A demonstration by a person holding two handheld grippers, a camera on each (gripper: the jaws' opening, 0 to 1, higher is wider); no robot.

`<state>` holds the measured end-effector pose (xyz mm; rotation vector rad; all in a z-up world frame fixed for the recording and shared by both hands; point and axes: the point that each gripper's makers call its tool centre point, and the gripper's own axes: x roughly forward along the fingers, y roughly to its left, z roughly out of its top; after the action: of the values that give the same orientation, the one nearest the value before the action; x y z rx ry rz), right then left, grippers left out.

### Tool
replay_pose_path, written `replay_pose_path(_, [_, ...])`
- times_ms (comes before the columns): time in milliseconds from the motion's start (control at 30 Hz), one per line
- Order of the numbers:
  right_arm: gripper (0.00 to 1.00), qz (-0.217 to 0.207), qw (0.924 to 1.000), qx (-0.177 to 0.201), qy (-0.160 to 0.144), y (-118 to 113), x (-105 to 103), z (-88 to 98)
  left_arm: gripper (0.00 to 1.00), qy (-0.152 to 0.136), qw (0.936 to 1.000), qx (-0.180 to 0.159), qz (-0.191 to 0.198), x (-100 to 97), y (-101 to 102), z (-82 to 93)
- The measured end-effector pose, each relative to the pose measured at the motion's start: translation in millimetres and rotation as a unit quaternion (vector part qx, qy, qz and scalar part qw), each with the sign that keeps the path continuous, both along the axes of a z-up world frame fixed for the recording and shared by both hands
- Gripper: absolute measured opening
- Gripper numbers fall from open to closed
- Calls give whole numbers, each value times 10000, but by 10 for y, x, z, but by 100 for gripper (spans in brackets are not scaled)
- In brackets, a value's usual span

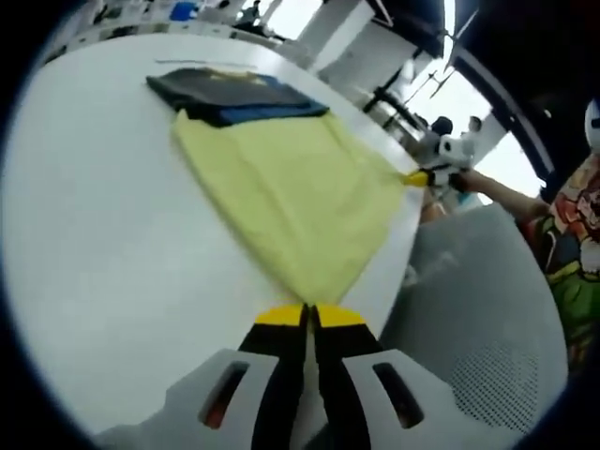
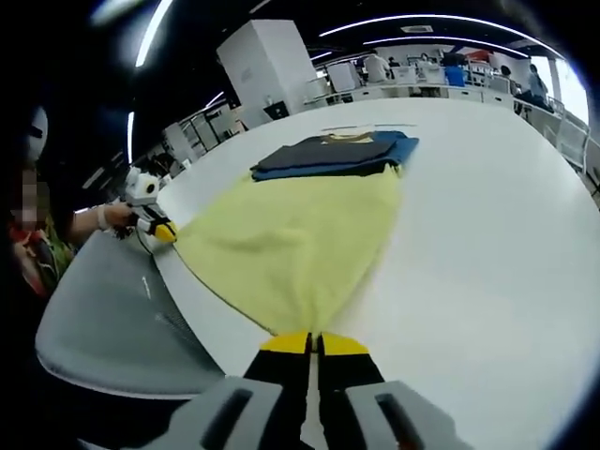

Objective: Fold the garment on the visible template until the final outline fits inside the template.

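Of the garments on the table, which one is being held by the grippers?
The yellow garment, spread flat and pinched at two corners by the left gripper and right gripper. The dark garments lie folded beyond it, untouched.

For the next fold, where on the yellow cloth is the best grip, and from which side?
Probably the two near corners of the yellow cloth, approached from the table edge. The cloth is pulled taut there, and the left gripper and right gripper each already pinch one.
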<state>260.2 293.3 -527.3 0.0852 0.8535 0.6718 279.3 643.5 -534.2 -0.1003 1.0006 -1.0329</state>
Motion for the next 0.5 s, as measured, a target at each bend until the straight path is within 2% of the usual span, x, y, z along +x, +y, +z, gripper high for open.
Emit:
replay_pose_path(133, [0,44,9999,43,135,-10,-118,-25,0,142,9999,15,-55,-83,28,-8])
replay_pose_path(300, [0,67,9995,101,294,1,-254,-26,0,293,9994,0,-209,-275,-24,42])
replay_pose_path(500, [0,-2,9991,172,389,6,-329,-25,0,415,9989,-22,-234,-361,-27,18])
